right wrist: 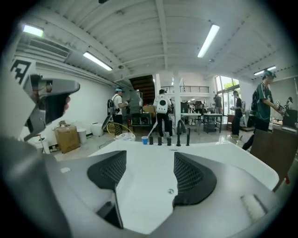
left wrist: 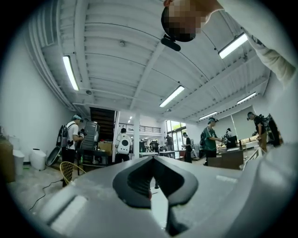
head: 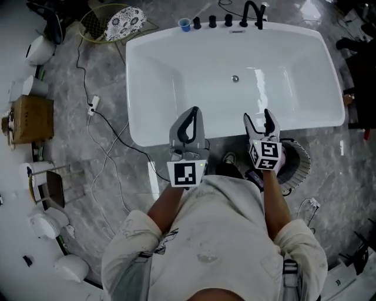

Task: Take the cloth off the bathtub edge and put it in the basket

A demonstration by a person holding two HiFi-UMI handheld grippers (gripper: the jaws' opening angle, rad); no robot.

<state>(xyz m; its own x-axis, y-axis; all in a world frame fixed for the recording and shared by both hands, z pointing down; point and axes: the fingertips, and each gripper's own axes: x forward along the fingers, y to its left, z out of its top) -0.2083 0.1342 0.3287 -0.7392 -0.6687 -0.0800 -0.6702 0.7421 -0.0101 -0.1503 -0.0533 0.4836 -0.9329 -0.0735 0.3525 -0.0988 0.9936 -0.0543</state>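
Where the cloth lies: the patterned cloth (head: 126,21) rests across the right part of the wire basket (head: 94,24), which stands on the grey floor (head: 106,88) beyond the far left corner of the white bathtub (head: 153,70), well apart from both tools.
Left tool (head: 192,110): jaws pressed together at the tips with nothing between them; held over the tub's near rim.
Right tool (head: 258,116): jaws spread and empty, with the tub's white inside showing through the gap; also over the near rim, beside the left tool.
Far rim: a blue cup (head: 184,24) beside a row of black knobs (head: 212,22), then a black faucet (head: 252,12).
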